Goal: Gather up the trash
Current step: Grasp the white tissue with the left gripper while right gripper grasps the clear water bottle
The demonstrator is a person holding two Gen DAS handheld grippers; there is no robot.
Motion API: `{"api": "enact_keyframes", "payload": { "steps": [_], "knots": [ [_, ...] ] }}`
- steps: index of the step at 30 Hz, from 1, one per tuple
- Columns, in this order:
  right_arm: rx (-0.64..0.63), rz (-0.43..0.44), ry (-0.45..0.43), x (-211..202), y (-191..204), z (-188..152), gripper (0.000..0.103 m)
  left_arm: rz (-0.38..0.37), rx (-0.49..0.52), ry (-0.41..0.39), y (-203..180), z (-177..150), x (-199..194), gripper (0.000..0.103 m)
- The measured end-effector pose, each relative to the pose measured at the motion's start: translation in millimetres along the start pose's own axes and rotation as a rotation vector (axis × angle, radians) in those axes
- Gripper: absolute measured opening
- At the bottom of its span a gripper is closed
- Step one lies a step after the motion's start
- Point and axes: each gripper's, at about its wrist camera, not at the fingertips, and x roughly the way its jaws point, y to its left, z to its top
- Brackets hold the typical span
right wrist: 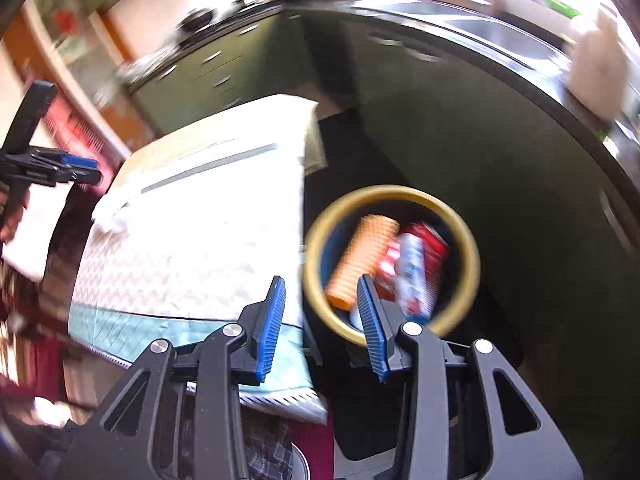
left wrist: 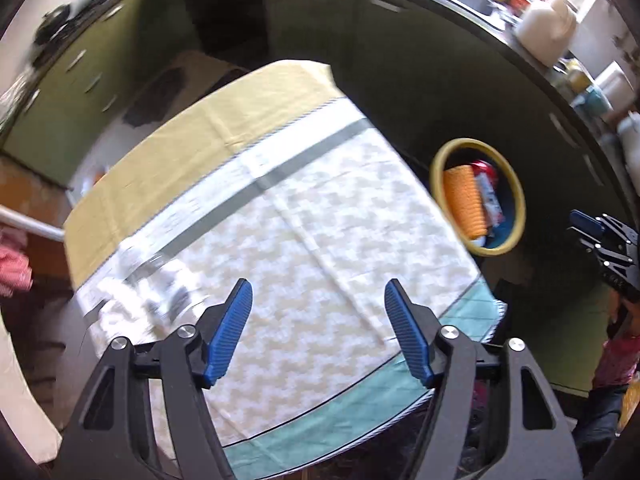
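A yellow-rimmed bin point(left wrist: 437, 168) stands on the dark floor to the right of the table; it also shows in the right wrist view point(right wrist: 474, 264). Inside lie an orange ribbed packet point(left wrist: 464, 202) point(right wrist: 360, 256) and a red-and-white wrapper point(left wrist: 490, 192) point(right wrist: 416, 272). My left gripper point(left wrist: 318, 292) is open and empty above the patterned tablecloth point(left wrist: 288, 240). My right gripper point(right wrist: 320, 288) is open and empty above the bin's near rim; it shows at the right edge of the left wrist view point(left wrist: 588, 228).
The table point(right wrist: 180, 248) carries crumpled white cloth or paper point(left wrist: 132, 304) at its left edge. Green cabinets point(left wrist: 80, 92) and a counter with a sink point(right wrist: 492, 32) and white jugs point(left wrist: 548, 28) ring the room. The left gripper point(right wrist: 76, 168) is at the far left.
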Motion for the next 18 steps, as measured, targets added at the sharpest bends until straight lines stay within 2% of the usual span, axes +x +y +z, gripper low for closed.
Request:
{"api": "enact_keyframes", "payload": {
  "steps": [4,6,8,11,13,18],
  "knots": [
    [-0.109,0.037,0.047,33.6,60.0,31.1,0.042,0.144,-0.169,0.028,103.9,-46.2,7.1,0.066],
    [-0.148,0.079,0.092,56.2,92.9,46.5,0.042,0.17,-0.25,0.058,152.8,-65.1,22.7,0.066],
    [-0.189,0.125,0.142,75.7,128.5,57.3,0.042,0.161,-0.321,0.09,192.2,-79.5,41.8,0.066],
    [-0.251,0.165,0.212,103.1,178.6,67.7,0.042,0.118,-0.396,0.117,230.6,-88.8,67.6,0.066],
    [-0.288,0.17,0.247,119.5,206.7,71.8,0.042,0.075,-0.425,0.134,243.7,-91.5,81.7,0.066],
    [-0.346,0.175,0.317,147.6,252.1,74.1,0.042,0.031,-0.483,0.178,268.1,-93.0,115.0,0.066]
  ]
}}
